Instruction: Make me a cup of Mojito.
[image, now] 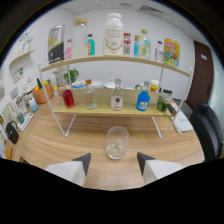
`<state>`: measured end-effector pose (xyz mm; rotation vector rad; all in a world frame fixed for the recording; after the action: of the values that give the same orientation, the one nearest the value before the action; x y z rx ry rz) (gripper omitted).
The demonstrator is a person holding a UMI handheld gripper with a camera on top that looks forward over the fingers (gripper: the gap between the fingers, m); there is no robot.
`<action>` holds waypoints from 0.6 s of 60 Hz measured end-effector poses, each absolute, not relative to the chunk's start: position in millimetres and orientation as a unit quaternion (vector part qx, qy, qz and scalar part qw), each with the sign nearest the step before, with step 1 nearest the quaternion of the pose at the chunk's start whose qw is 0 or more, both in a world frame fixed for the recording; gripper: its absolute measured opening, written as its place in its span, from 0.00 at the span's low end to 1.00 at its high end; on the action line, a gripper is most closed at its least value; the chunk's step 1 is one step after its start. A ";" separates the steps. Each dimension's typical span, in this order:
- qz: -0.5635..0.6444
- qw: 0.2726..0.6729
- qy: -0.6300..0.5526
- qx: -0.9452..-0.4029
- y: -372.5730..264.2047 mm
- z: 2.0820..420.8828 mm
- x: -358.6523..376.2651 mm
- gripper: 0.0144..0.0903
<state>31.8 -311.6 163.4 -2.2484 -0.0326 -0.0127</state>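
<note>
Clear glass [117, 142] is seen standing upright on the wooden table [60, 142], just ahead of the gripper [114, 164], whose fingers are spread apart with nothing held. Beyond the glass, bottles of red [68, 97], clear [117, 96] and blue [143, 100] liquid are ranged on the lower shelf [105, 108].

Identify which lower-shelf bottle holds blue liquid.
The blue bottle, right of the white-labelled clear bottle; the others hold red or clear liquid.
</note>
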 end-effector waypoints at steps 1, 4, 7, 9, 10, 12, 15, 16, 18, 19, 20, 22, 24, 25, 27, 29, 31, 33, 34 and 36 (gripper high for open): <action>-0.005 0.432 -0.014 -0.902 -311.4 163.7 31.4 0.94; 0.002 0.434 -0.015 -0.901 -311.6 165.5 27.5 0.95; 0.004 0.435 -0.017 -0.900 -314.2 166.9 24.7 0.95; 0.005 0.435 -0.021 -0.900 -317.1 168.2 22.5 0.95; 0.005 0.435 -0.023 -0.900 -318.5 168.8 21.2 0.95; 0.005 0.436 -0.026 -0.900 -320.5 169.6 20.1 0.95; 0.004 0.435 -0.031 -0.900 -324.5 168.7 18.6 0.95; 0.004 0.434 -0.032 -0.900 -325.8 167.7 18.5 0.95; 0.002 0.432 -0.034 -0.901 -329.0 165.4 20.0 0.94; 0.000 0.431 -0.035 -0.902 -330.6 164.2 21.1 0.95; -0.001 0.430 -0.037 -0.902 -332.3 163.0 21.9 0.94; -0.003 0.428 -0.039 -0.903 -335.8 160.8 23.6 0.95; -0.005 0.423 -0.040 -0.905 -340.0 157.5 26.2 0.94; -0.005 0.420 -0.040 -0.907 -342.4 155.9 27.7 0.94; -0.005 0.412 -0.036 -0.910 -347.6 152.2 31.3 0.94; -0.003 0.406 -0.034 -0.913 -353.2 148.9 34.2 0.94; -0.002 0.400 -0.031 -0.916 -357.6 145.3 41.4 0.94; -0.005 0.397 -0.026 -0.917 -360.8 142.7 50.4 0.94; -0.007 0.396 -0.024 -0.918 -362.1 141.3 54.9 0.94; -0.009 0.392 -0.020 -0.920 -364.6 138.7 63.7 0.94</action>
<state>63.7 -364.6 138.7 -2.3345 -0.0509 -0.0217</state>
